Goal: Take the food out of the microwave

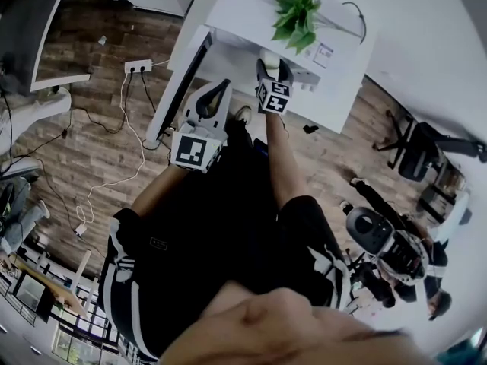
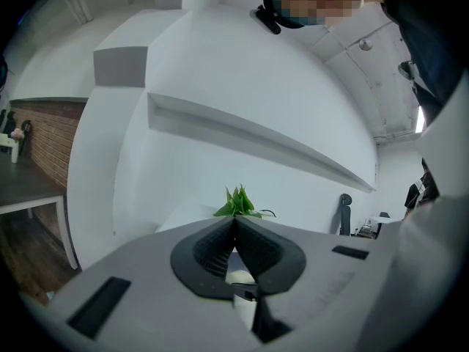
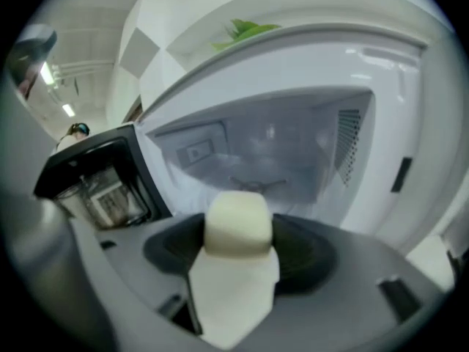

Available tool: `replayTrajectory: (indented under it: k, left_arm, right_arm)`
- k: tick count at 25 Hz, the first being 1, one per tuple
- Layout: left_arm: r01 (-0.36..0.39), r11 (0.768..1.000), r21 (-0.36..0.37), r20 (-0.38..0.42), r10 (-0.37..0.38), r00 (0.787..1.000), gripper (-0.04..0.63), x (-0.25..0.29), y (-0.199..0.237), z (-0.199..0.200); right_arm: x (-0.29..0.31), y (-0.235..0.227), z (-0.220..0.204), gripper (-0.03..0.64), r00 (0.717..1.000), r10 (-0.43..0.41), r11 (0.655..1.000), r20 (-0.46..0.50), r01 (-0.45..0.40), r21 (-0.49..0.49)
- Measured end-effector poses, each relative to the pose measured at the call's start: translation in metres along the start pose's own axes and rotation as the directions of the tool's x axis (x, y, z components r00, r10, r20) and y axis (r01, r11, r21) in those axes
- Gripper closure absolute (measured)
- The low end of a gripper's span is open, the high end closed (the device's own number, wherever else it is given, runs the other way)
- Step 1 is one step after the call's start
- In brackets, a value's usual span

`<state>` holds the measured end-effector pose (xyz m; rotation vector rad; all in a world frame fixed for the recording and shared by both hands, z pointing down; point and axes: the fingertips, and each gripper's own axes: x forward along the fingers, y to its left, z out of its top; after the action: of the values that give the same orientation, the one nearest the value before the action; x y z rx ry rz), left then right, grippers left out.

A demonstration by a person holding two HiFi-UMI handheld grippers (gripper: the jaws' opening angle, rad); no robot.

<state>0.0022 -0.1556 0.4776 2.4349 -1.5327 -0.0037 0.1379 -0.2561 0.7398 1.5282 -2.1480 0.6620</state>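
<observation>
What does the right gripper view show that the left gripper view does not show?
Only the right gripper view: the open microwave, its dark door, and a pale bun held between the jaws. Only the left gripper view: jaws shut on nothing, a long wall shelf, a brick wall. Both: the green plant.

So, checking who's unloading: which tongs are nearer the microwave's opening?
Right. The right tongs sit just in front of the microwave opening, shut on a pale food piece; the left tongs hang farther out, beside the open door, shut.
</observation>
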Motion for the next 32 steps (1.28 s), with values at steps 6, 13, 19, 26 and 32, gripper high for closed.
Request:
replayTrajectory:
  k: [6, 13, 19, 26, 32]
  left_arm:
    - [0.02, 1.0, 0.011, 0.017, -0.02, 1.0, 0.563, 0.002, -0.004, 0.002]
    - [0.053, 0.998, 0.037, 0.025, -0.054, 0.998, 0.563, 0.01, -0.011, 0.005]
    - [0.045, 0.998, 0.033, 0.011, -0.045, 0.999, 0.563, 0.014, -0.01, 0.002]
    - [0.044, 0.998, 0.054, 0.015, -0.045, 0.999, 0.565, 0.017, -0.011, 0.0]
    - [0.054, 0.997, 0.059, 0.021, -0.056, 0.998, 0.564, 0.019, -0.018, 0.001]
  right_arm:
    - [-0.018, 0.004, -0.007, 0.321, 1.0, 0.011, 1.0, -0.013, -0.011, -0.002]
    - [-0.037, 0.007, -0.009, 0.321, 1.0, 0.02, 1.0, -0.006, -0.02, 0.001]
    - [-0.057, 0.007, -0.006, 0.321, 1.0, 0.019, 1.0, 0.018, -0.02, 0.023]
    - [-0.081, 0.002, 0.007, 0.321, 0.998, 0.013, 1.0, 0.063, -0.015, 0.028]
    - [-0.106, -0.004, 0.023, 0.321, 0.994, 0.008, 0.999, 0.109, -0.011, 0.032]
